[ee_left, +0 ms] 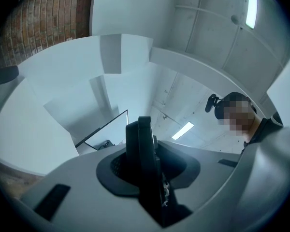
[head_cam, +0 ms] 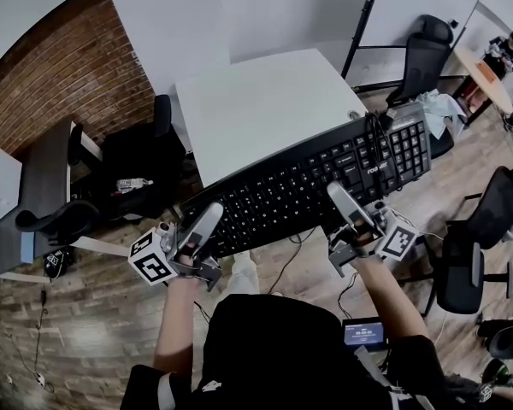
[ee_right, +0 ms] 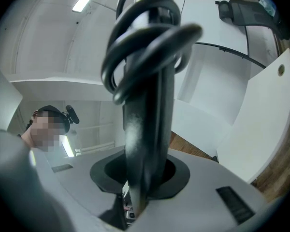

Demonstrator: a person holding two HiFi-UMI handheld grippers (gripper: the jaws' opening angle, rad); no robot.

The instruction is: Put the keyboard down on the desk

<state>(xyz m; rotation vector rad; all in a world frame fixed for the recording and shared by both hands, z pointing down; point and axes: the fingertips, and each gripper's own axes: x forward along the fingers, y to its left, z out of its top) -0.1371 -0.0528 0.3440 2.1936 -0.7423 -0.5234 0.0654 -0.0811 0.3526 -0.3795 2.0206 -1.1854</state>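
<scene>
In the head view a long black keyboard hangs in the air, slanting up to the right, over the near edge of the white desk and the wooden floor. My left gripper is shut on its left end and my right gripper on its front edge near the right end. The left gripper view shows the keyboard's thin edge clamped upright between the grey jaws. In the right gripper view the keyboard edge stands between the jaws, with its black cable coiled above.
A black office chair stands left of the desk, another at my right, a third behind the desk. A brick wall runs at the far left. A loose cable trails to the floor beneath the keyboard.
</scene>
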